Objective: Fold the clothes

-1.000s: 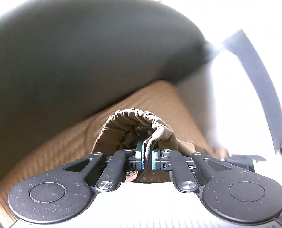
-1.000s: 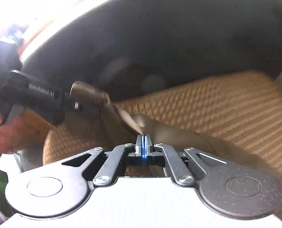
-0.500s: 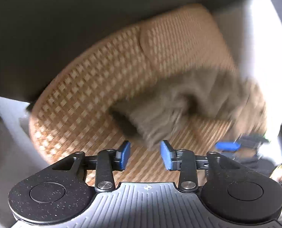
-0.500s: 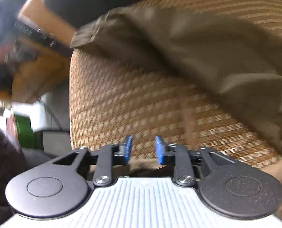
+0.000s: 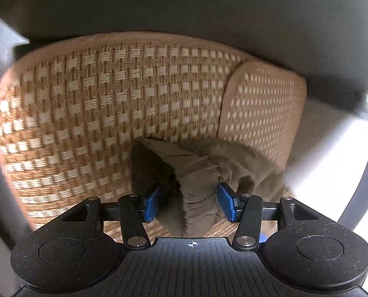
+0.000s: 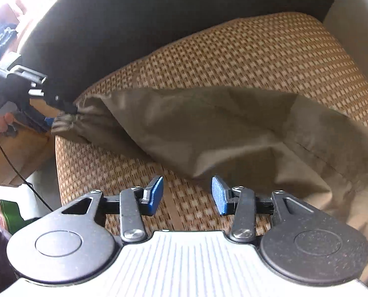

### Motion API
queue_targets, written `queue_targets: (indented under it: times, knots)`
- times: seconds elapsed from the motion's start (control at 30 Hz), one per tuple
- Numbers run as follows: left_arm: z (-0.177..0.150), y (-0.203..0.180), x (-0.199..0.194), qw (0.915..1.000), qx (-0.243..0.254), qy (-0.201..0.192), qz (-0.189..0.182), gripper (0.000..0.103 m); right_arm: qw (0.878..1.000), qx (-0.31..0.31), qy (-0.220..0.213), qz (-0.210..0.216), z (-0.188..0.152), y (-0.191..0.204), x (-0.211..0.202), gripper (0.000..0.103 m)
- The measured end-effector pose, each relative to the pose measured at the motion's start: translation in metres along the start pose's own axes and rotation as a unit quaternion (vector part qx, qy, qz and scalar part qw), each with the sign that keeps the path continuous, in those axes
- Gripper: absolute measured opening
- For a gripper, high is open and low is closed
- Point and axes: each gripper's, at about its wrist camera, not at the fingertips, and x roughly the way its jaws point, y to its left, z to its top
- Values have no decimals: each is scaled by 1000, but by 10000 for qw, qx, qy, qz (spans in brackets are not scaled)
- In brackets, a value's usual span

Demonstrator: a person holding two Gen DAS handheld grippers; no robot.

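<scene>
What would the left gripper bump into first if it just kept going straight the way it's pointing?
Most likely the gathered waistband of the olive-brown garment. It already lies between the open pads of the left gripper, whose jaws have just been opening. Past it is the woven seat mat, though depth is hard to judge.

garment [image 6: 233, 133] spread on woven seat mat [image 6: 258, 57], dark backrest [image 6: 134, 19] behind; gathered waistband [image 5: 198, 185] at mat's front edge.

Between the jaws of the left gripper [image 5: 188, 204] lies the gathered waistband of an olive-brown garment of thin matt cloth [image 5: 198, 188], softly creased. Under it spreads a tan seat mat of woven rattan-like straw [image 5: 97, 113], rough and basket-patterned. The jaws carry blue, finely textured pads [image 6: 156, 195] on black speckled matt plastic arms with bright metal rivets.
</scene>
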Motion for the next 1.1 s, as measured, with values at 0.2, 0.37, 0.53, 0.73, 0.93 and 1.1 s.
queue_targets:
  times: [0.2,0.37,0.53,0.73,0.93,1.1]
  knots:
    - [-17,-40,-15,9915,825,-1002,-125,3,9996,208,168,-96,-14,-5,-1,49]
    - [-107,-141,-49,8013,5479,-2149,1077,3,9993,242,134,-236,-20,-13,-15,51]
    - [-110,-101,6,7177,6470,-1057,2348,11,9987,316,200,-346,-25,-27,-15,51]
    - [-105,-64,27,7652,5855,-241,2668,50,9981,221,224,-533,-23,-40,-24,53]
    - [-88,-55,13,8174,5165,-295,2533,53,9988,344,-110,-328,-2,-43,-30,53]
    - [-63,-53,-29,9054,3842,-566,1713,66,9986,-183,-50,-496,20,-45,-30,56]
